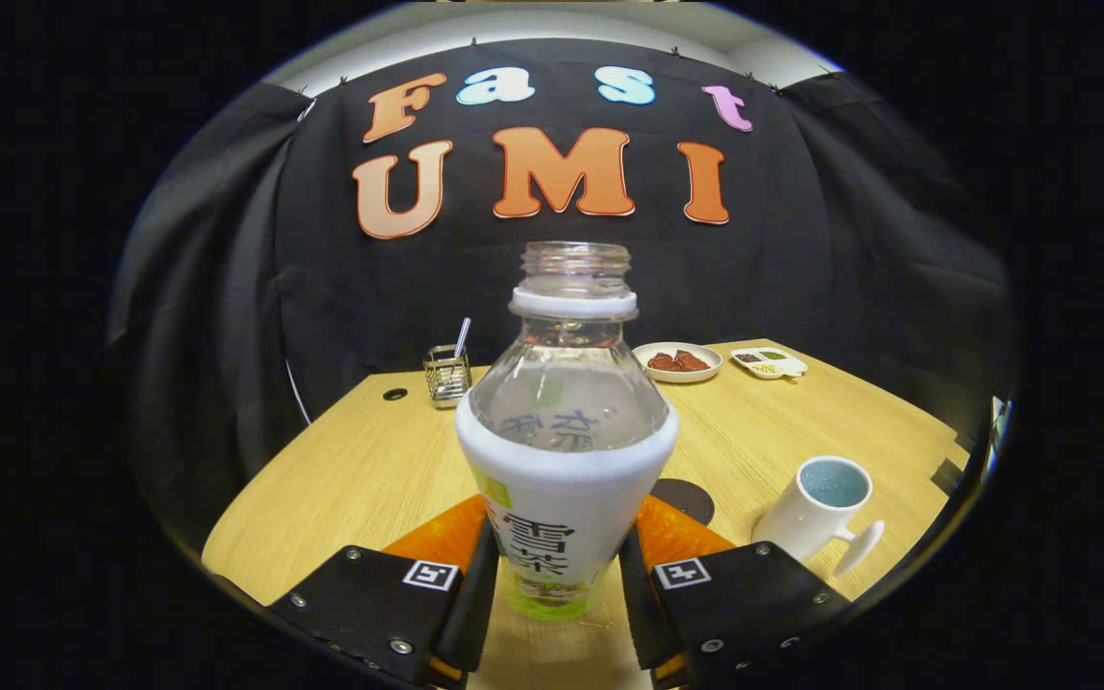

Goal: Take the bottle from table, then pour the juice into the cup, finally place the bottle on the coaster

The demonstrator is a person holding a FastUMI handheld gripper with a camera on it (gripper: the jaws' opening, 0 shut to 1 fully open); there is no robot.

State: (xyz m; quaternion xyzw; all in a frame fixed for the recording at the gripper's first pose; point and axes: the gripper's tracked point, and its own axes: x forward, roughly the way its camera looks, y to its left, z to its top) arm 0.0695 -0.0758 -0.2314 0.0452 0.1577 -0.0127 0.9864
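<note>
A clear uncapped bottle (566,450) with a white label stands upright between my fingers, its lower body squeezed from both sides. My gripper (557,575) is shut on the bottle. It looks lifted slightly off the wooden table (360,479). A white cup (816,517) with a pale blue inside and a handle stands to the right, beyond my right finger. A dark round coaster (691,498) lies on the table just behind the bottle, partly hidden by it and my right finger.
At the table's far side stand a small metal holder (446,374) with a straw, a white bowl (677,363) of reddish food and a small divided dish (769,363). A small dark hole (395,394) marks the tabletop at the far left. The table's right edge runs near the cup.
</note>
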